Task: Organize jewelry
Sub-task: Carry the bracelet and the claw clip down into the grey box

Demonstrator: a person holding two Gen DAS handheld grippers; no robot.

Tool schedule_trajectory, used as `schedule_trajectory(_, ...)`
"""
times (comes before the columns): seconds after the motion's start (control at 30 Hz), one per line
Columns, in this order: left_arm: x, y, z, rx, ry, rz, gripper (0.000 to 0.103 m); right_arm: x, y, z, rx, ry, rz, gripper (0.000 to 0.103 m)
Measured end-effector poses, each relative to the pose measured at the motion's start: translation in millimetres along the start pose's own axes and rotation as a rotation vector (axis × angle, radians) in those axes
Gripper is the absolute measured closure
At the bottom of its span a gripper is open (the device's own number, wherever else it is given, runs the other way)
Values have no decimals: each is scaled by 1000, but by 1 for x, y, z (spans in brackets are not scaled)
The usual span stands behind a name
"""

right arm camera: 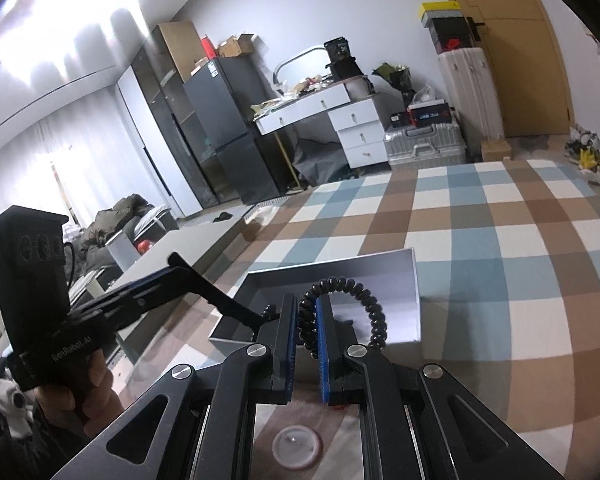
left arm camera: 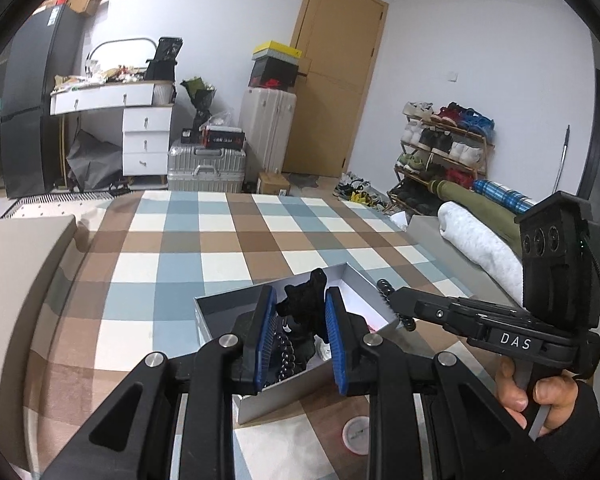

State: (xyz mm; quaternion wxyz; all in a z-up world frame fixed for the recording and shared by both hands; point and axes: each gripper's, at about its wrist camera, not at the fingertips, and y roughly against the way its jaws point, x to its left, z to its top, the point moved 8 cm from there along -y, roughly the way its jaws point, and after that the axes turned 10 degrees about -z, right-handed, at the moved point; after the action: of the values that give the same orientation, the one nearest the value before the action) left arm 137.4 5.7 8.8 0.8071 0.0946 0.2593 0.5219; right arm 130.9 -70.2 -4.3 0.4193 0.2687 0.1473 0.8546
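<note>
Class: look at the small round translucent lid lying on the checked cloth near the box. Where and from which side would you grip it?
The small round translucent lid lies flat on the checked cloth, offering no side to pinch. Probably best to come straight down from above, jaws open across its width, and close on opposite points of the thin rim.
</note>
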Motion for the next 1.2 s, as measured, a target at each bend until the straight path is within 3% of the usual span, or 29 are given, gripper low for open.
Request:
schedule_trajectory(0.53,5,-26,-31,120,19,27,84,-6,-37,-7,86,-41,20,94)
schedule_trajectory(1.2,27,-23,-26,135,-11,102,83,13,-47,-20,169,-67,86,94)
